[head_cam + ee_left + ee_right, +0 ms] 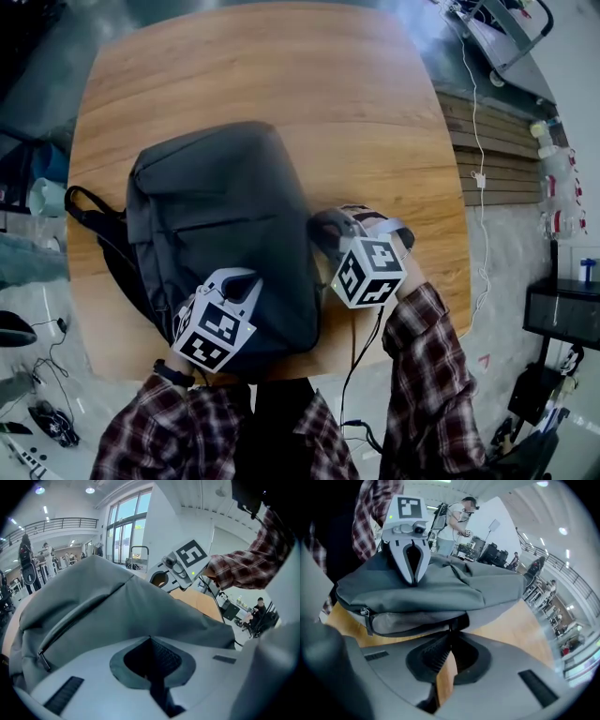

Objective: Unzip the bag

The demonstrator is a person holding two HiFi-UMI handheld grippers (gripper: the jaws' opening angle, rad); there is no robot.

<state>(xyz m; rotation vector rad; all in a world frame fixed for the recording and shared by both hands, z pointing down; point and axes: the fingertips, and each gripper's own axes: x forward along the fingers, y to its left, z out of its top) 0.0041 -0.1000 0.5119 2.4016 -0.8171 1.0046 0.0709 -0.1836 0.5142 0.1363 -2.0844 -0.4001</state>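
While the dark grey backpack (225, 216) lies flat on the wooden table (281, 75), nearer the person's edge than the far one, its zips look shut all round, so I'd say the unzipping has not got going. At the backpack's right edge the right gripper (449, 632) has its 2 jaws drawn together at the tips on a dark tab (460, 620) sticking out of the seam. I take that for a zip pull, though it is too small to be sure. On top of the backpack's near end the left gripper (150, 638) stands tip-down with its jaws closed, nothing between them, pressing into the fabric. Another metal puller (365, 613) shows further along the same seam, well away from the right gripper. To do this well, I reckon the left one should pin the cloth taut while the right draws the tab along the line of the teeth, low and steady. Pulled up and away, the soft shell would likely bunch and jam the slider.
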